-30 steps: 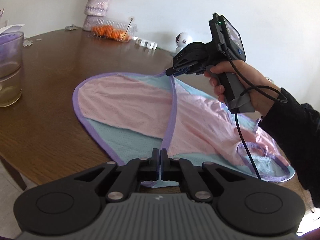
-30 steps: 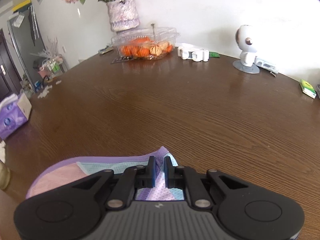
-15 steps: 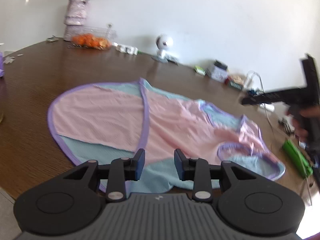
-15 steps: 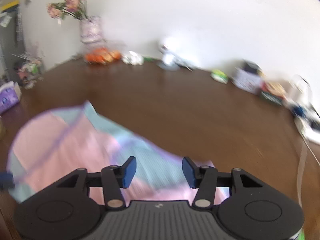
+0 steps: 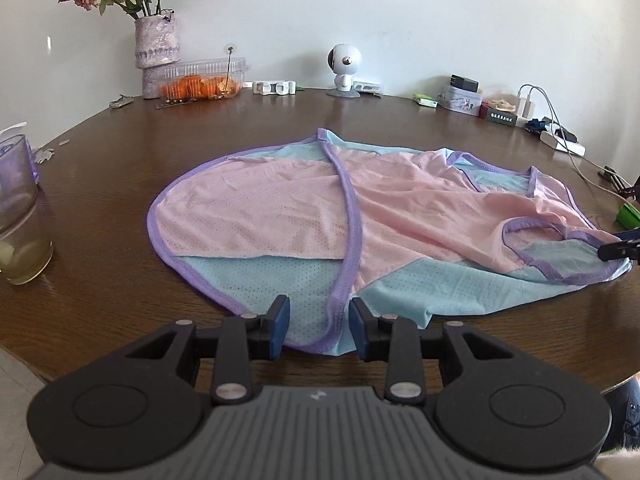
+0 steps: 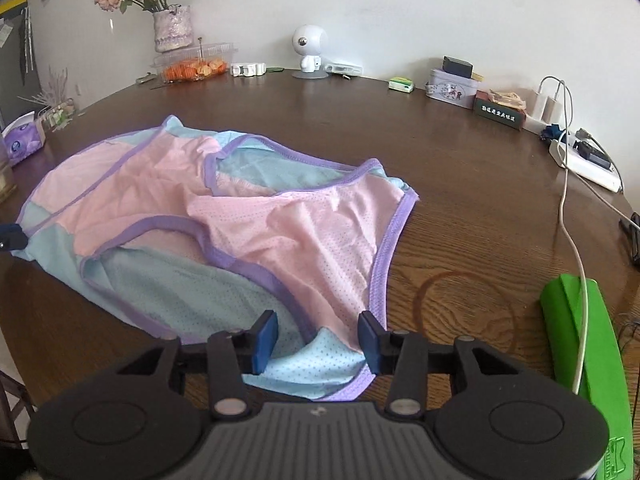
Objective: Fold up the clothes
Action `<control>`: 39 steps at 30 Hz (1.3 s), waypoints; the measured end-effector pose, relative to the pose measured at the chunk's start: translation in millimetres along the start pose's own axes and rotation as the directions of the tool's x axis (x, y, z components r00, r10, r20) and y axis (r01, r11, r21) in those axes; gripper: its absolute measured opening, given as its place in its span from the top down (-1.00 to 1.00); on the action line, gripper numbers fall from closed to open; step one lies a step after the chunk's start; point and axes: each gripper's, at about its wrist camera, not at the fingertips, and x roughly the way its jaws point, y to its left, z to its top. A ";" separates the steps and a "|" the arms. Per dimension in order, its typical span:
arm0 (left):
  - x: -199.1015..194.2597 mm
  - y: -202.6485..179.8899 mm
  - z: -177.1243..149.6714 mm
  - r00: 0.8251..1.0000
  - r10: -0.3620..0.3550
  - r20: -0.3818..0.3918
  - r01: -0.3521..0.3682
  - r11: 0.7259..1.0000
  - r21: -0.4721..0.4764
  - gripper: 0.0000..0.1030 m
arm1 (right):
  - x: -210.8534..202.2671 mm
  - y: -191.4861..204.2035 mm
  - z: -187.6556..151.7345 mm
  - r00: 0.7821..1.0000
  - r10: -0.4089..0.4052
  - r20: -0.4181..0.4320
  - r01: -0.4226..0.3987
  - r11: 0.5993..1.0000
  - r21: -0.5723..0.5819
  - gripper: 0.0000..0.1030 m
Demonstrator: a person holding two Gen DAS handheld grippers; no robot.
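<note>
Dark brown wooden surface (image 5: 120, 208), round-edged and glossy, carries everything in both views. Spread across its middle lies the pink, pale blue and purple-trimmed mesh garment (image 5: 304, 216), folded over on itself so that one purple edge band runs from the far side towards the near rim. Its near hem reaches almost to the rim of the surface.

Along the far side stand a lilac textured vase with dried pink roses (image 5: 156, 46), a clear plastic box of orange fruit (image 5: 200, 80) just beside it, a small white round-headed camera figure (image 5: 345, 65), and a metal tin (image 5: 460, 100) near white chargers and cables. A clear drinking glass holding pale liquid (image 5: 20, 216) stands on the left, well apart from the garment. A bright green plastic object (image 6: 580, 344) lies on the right of the right wrist view, with a white cable across it.

The left tool (image 5: 319, 330) has its jaws partly apart over the near hem, the purple band between them, pads not pressing. The right tool (image 6: 317, 340) has its jaws a little wider, just narrowing, over the garment's blue and pink corner, gripping nothing.
</note>
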 end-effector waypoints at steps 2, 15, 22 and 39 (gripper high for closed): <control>-0.9 -2.5 -1.9 1.000 -0.007 0.004 0.006 1.000 0.018 0.35 | -4.1 -4.6 -3.9 1.000 -0.013 -0.001 0.013 1.000 0.000 0.17; -8.4 -8.1 10.1 0.994 -0.104 0.031 0.102 0.993 0.056 0.17 | -52.9 3.0 -24.2 0.992 0.052 0.113 -0.046 0.997 -0.055 0.20; 2.9 -4.4 4.0 0.993 -0.118 0.012 0.118 0.993 0.023 0.17 | -36.2 6.6 -17.3 0.997 -0.015 0.077 0.019 0.998 -0.051 0.26; 51.0 -20.3 38.0 0.973 -0.228 -0.015 0.229 0.973 0.042 -0.07 | 14.3 -19.0 36.8 0.999 -0.040 0.023 0.039 0.997 0.072 0.26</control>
